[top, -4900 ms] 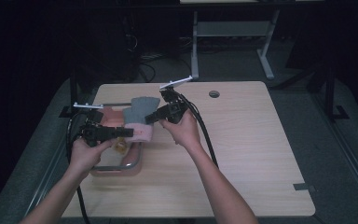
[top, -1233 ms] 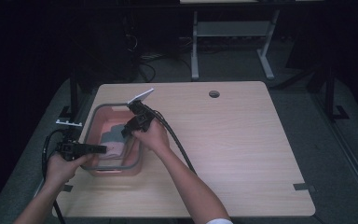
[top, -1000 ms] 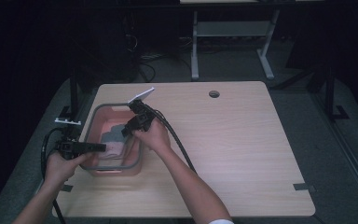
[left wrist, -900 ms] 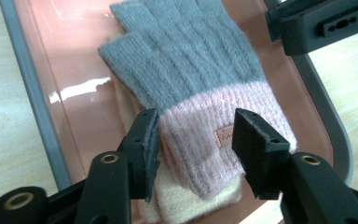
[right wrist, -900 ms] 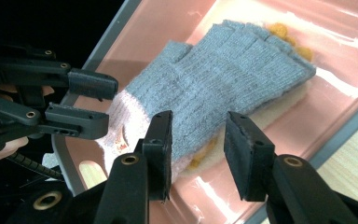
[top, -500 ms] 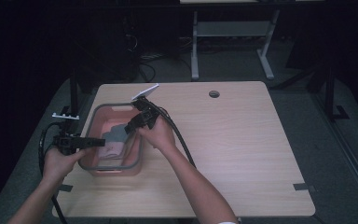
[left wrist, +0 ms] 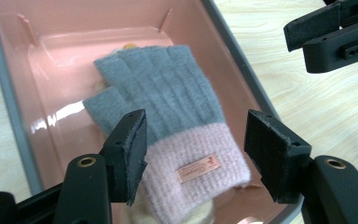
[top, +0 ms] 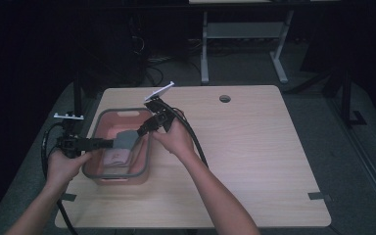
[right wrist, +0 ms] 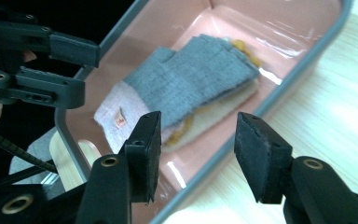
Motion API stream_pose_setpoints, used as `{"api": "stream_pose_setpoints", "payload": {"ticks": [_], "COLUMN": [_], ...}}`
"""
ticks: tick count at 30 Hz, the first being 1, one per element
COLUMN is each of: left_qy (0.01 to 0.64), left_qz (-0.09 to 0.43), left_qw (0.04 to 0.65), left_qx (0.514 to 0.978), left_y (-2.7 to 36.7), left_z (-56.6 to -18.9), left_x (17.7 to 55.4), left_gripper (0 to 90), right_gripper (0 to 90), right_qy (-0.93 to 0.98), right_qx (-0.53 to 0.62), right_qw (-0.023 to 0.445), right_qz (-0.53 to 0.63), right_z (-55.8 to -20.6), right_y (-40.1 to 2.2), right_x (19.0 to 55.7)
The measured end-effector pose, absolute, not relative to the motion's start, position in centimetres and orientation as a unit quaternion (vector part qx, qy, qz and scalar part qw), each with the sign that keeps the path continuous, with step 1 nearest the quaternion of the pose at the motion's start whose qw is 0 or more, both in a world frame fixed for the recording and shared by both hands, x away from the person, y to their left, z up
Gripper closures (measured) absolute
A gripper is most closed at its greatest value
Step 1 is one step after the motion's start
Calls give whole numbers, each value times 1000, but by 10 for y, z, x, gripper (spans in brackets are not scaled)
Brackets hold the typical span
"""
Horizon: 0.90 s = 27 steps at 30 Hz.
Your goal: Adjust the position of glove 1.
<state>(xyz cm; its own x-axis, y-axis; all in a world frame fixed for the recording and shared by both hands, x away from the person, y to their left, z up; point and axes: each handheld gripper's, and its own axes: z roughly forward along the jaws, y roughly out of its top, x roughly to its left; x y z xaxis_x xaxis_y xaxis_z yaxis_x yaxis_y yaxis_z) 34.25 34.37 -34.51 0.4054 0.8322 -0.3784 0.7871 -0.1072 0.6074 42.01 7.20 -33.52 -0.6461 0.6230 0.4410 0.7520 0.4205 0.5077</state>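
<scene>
Gloves: the grey-and-pink glove [left wrist: 168, 121] lies on a cream one in the pink bin [top: 122, 115] at the tabletop's [top: 254, 161] left. Left tongs [left wrist: 196, 149] and right tongs [right wrist: 196, 149], just opening, gape empty above. Careless lifting could snag knit or jolt the bin.

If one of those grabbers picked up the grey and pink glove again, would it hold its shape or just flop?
The glove would probably flop: it looks like soft ribbed knit and lies limp and flat in the pink tub. It likely weighs little, being thin fabric. It seems unlikely to slip, since the fuzzy cuff should catch on the pads. It lies on something cream and yellow, which might shift with it.
</scene>
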Motion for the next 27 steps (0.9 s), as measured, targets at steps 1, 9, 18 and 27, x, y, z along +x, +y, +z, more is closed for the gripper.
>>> {"api": "stream_pose_setpoints", "payload": {"ticks": [1,9,18,27], "left_qy": [542,520,507,497], "left_qz": [29,31,34,31], "left_qw": [388,393,399,409], "left_qx": [745,758,763,765], "left_y": [342,324,308,298], "left_z": [-344,-335,-332,-331], "left_x": [342,343,344,346], "left_gripper": [392,380,342,321], "right_gripper": [502,490,474,466], "right_qy": [-838,-836,-834,-831], "right_qx": [-413,-421,-429,-439], "right_qw": [89,70,59,55], "right_qz": [-345,-343,-342,-336], "right_z": [-334,-329,-326,-328], "right_y": [70,49,30,16], "right_x": [419,416,413,412]}}
